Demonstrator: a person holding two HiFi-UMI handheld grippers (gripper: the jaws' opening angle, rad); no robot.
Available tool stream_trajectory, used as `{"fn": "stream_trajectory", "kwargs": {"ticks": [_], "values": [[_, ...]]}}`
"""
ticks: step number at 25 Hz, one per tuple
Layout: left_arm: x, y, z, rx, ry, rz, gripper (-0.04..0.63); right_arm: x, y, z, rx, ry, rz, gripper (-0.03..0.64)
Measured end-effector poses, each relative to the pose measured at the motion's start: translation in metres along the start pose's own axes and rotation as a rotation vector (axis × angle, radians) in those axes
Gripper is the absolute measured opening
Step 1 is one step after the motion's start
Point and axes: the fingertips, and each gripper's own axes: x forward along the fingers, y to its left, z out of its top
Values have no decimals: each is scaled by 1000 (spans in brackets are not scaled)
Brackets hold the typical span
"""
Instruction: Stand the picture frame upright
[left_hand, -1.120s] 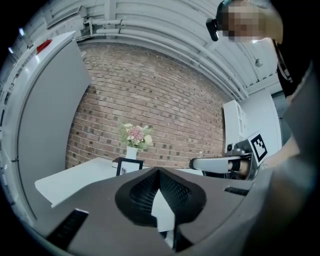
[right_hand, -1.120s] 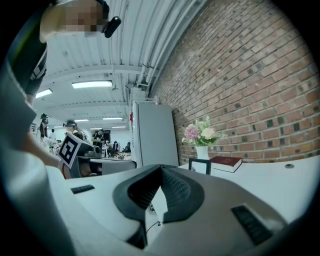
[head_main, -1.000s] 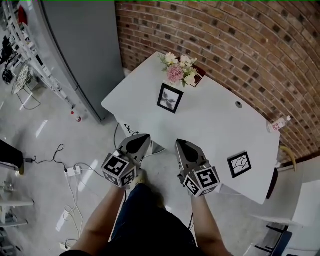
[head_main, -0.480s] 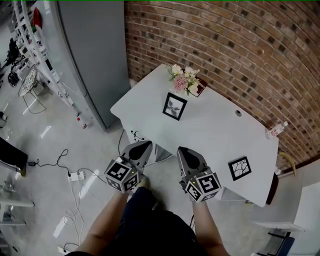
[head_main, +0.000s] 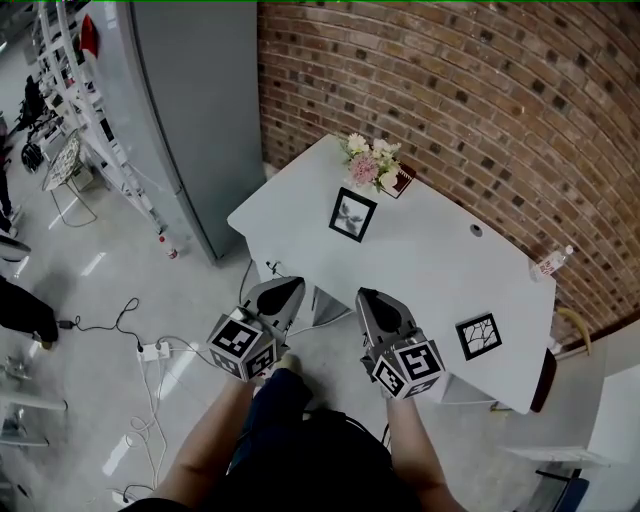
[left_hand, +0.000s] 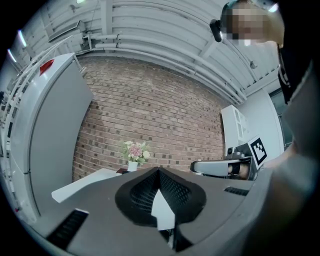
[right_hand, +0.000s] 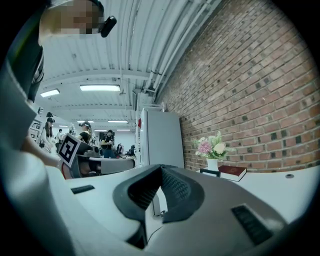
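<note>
Two black picture frames are on the white table (head_main: 430, 250). One frame (head_main: 352, 215) is near the flowers, and its dark top edge (right_hand: 210, 172) shows beside the vase. The other frame (head_main: 478, 336) is by the near right edge. From above I cannot tell whether either lies flat or stands. My left gripper (head_main: 290, 287) and right gripper (head_main: 366, 296) hang side by side over the floor, just short of the table's near edge. Both point level at it. The left jaws (left_hand: 159, 172) are shut and empty, as are the right jaws (right_hand: 161, 169).
A vase of pink and white flowers (head_main: 372, 163) and a dark red book (head_main: 402, 180) stand at the table's far corner by the brick wall (head_main: 480, 90). A water bottle (head_main: 552, 263) lies at the right end. A tall grey cabinet (head_main: 190, 120) stands left; cables and a power strip (head_main: 150, 350) are on the floor.
Both grippers have risen a little and edged toward the table, staying shut. The head view has shifted, so the table sits slightly further right and higher in the picture.
</note>
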Motion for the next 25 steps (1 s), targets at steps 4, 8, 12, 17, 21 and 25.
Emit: {"fn": "stream_trajectory", "kwargs": {"ticks": [4, 8, 12, 17, 21, 25], "values": [[2, -3, 6, 9, -16, 0, 0, -2, 0, 2, -7, -7, -2, 3], [3, -7, 11, 15, -26, -2, 0, -5, -3, 4, -7, -8, -6, 3], [3, -6, 9, 3, -25, 5, 0, -8, -3, 2, 1, -7, -7, 3], [4, -8, 7, -1, -14, 8, 0, -11, -6, 0, 12, -9, -7, 3], [1, -6, 4, -6, -12, 15, 0, -13, -4, -4, 13, -4, -9, 2], [1, -8, 4, -2, -10, 10, 0, -16, -5, -5, 22, -5, -14, 2]]}}
